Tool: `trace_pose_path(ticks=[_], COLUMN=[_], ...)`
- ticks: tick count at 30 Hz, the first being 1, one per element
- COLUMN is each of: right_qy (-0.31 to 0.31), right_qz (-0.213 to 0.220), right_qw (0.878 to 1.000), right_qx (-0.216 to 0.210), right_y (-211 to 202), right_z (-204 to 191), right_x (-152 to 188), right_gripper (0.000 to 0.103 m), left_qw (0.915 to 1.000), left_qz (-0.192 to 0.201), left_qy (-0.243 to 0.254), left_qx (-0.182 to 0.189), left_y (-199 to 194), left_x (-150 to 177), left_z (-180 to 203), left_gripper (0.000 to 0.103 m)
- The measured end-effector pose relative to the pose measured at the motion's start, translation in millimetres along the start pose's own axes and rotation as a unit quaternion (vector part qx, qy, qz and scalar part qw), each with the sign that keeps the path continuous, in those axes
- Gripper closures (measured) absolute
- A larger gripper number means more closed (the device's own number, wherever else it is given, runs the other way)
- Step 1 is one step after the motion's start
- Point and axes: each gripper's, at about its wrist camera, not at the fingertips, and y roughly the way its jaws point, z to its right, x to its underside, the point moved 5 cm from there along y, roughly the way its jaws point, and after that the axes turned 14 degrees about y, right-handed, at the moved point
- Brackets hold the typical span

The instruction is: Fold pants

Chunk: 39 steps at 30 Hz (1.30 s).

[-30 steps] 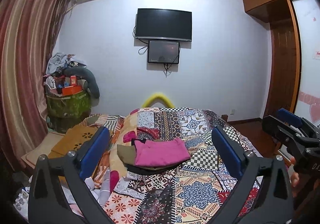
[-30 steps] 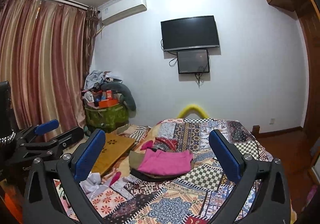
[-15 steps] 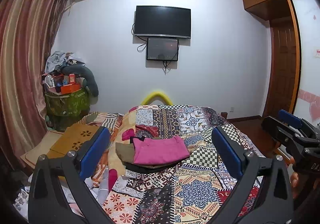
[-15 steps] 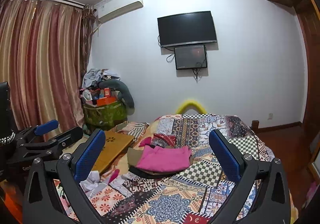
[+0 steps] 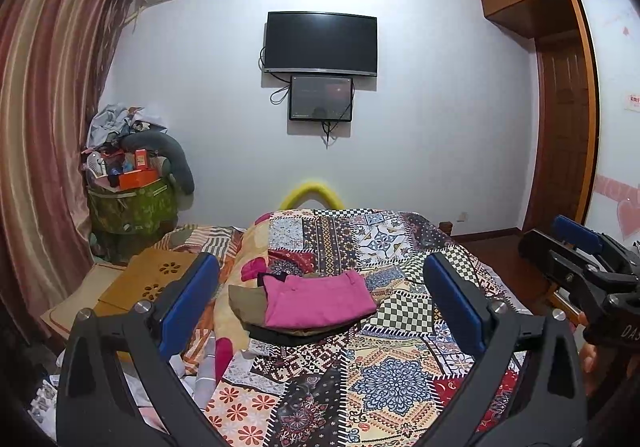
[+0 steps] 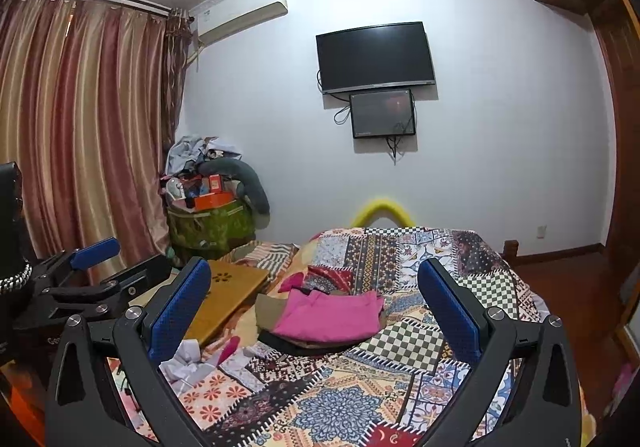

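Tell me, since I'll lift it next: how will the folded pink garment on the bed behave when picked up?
The pink garment looks like soft cloth, so it would probably sag and unfold if pinched at one edge. It likely weighs little. It rests on a stack of darker clothes, which might drag along. Both tongs are open and well short of it.

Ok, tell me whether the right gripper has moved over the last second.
Yes, slightly: the TV sits higher in its view, so the right gripper dipped downward.
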Motion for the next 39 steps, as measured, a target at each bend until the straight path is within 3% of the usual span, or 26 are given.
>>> trace_pose_path(ticks=[39], right_qy=[0.018], right_qz=[0.001], right_qw=[1.000], right_qx=[0.006], right_y=[-6], right_z=[10], right_x=[0], right_gripper=[0.000], left_qw=[0.9993], left_qz=[-0.004], left_qy=[0.014], left_qx=[0.034], left_y=[3], left_x=[-3], left_z=[12], left_gripper=[0.000])
